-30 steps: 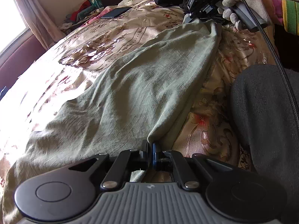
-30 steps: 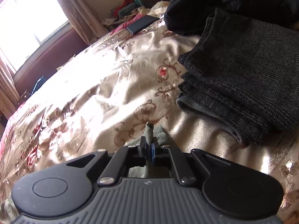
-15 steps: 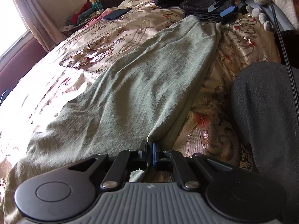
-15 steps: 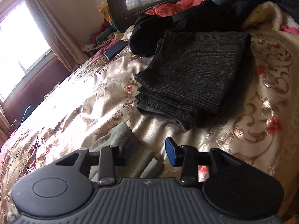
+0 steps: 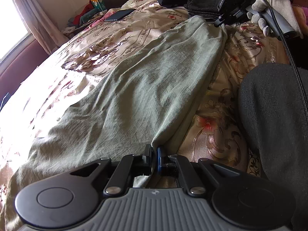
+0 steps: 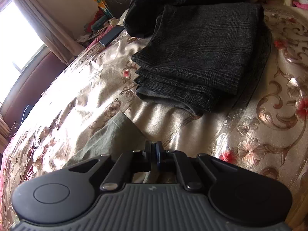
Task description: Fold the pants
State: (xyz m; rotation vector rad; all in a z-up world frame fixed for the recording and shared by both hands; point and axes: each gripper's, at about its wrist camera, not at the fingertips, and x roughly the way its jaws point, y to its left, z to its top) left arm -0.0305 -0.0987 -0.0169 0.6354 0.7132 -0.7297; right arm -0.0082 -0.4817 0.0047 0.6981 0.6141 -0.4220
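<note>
While the left gripper (image 5: 154, 154) stays pinched tight on the near edge of the green pants (image 5: 134, 80), the right gripper (image 6: 153, 150) has just closed its jaws again at the far end of the same garment, its pads pressed together where the green cloth (image 6: 107, 134) runs under them; whether fabric is actually caught between them cannot be told from the wrist view. Seen from the left, the right gripper (image 5: 231, 9) sits at the pants' far corner, held by a gloved hand (image 5: 269, 9). The pants lie stretched lengthwise across the floral bedspread (image 5: 115, 44), with a folded dark grey garment (image 6: 202, 57) just beyond their far end and a phone (image 5: 119, 14) farther off toward the headboard. Done well, the step in hand likely calls for both ends to be held taut and level, edges kept aligned, so the far end can be carried over toward the near end without dragging wrinkles into the cloth.
</note>
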